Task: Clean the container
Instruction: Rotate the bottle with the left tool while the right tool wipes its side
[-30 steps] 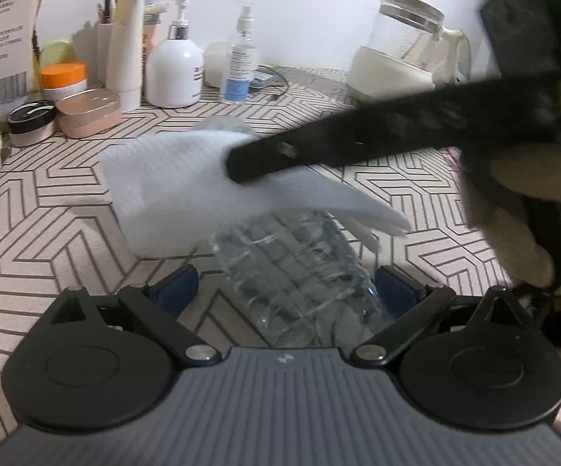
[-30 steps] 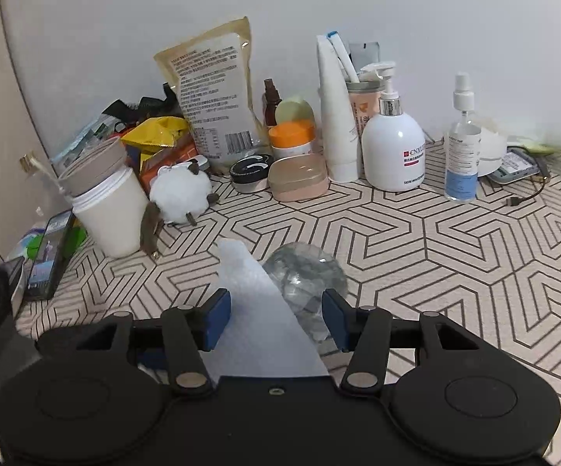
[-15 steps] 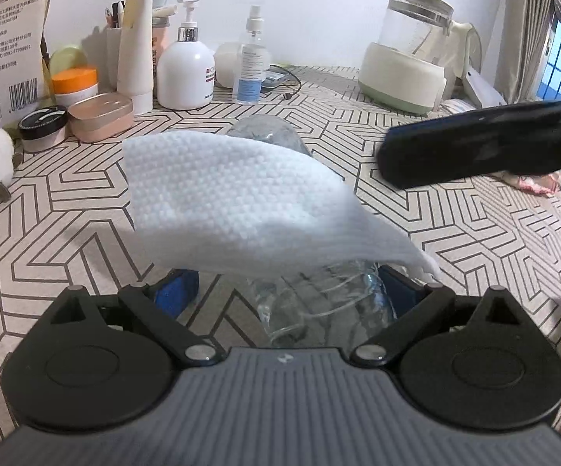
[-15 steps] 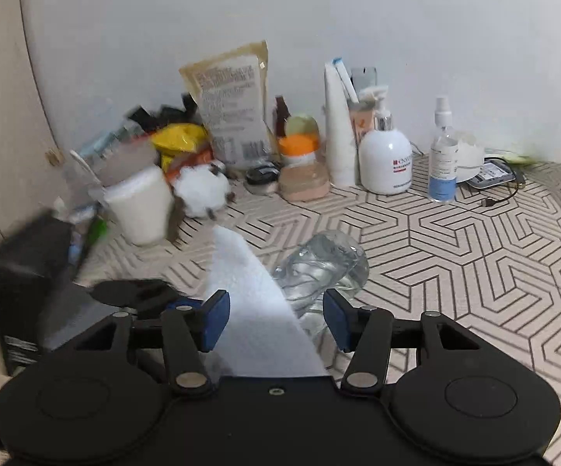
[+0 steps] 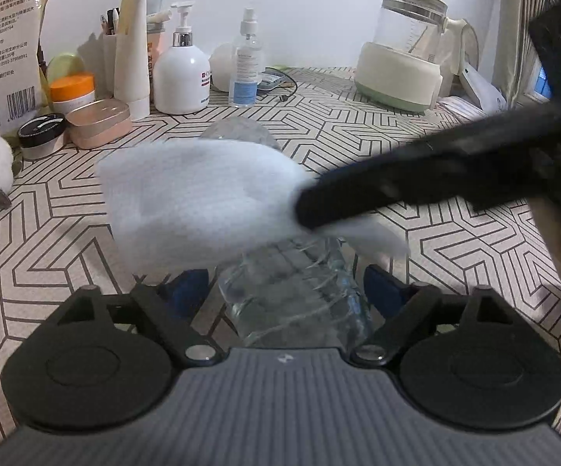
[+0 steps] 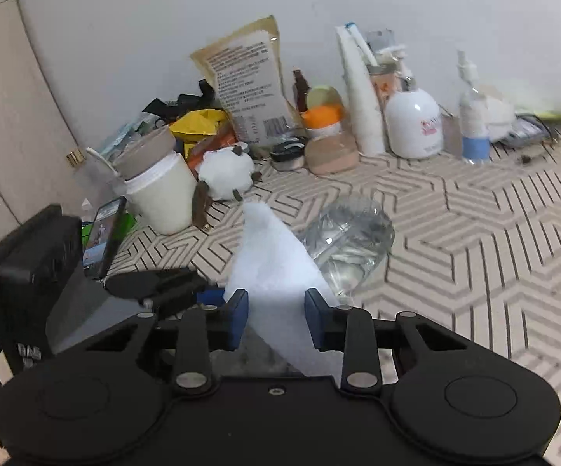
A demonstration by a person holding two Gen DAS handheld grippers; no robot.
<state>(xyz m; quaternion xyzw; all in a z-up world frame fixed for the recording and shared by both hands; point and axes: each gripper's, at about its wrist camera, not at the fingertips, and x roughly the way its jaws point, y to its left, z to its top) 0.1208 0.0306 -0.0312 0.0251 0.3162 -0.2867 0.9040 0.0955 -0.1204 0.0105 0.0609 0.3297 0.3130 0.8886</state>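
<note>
**Wiping the clear bottle with a white cloth**

I see my left gripper (image 5: 286,291) holding the clear plastic bottle (image 5: 300,295). Its two blue pads sit on each side of the bottle and look pressed against it. The bottle points away from me, above the table (image 5: 455,264) with the zigzag lines. I cannot tell if its far end touches the table.

My right gripper (image 6: 276,318) is pinching a white cloth (image 6: 272,264). The cloth sticks out between its blue pads, which look set a little apart with the cloth running between them. In the left view, the cloth (image 5: 199,198) lies over the top of the bottle, and the dark finger of the right gripper (image 5: 397,182) comes in from the right side and meets the cloth at its edge. The cloth and that finger look blurry.

At the back by the wall I see a white pump bottle (image 5: 181,73), a small spray bottle (image 5: 246,70), a glass kettle (image 5: 405,54), a jar with an orange lid (image 5: 72,91) and a big paper bag (image 5: 2,39). A fluffy white toy (image 6: 226,173) sits next to a white tub (image 6: 160,194).
</note>
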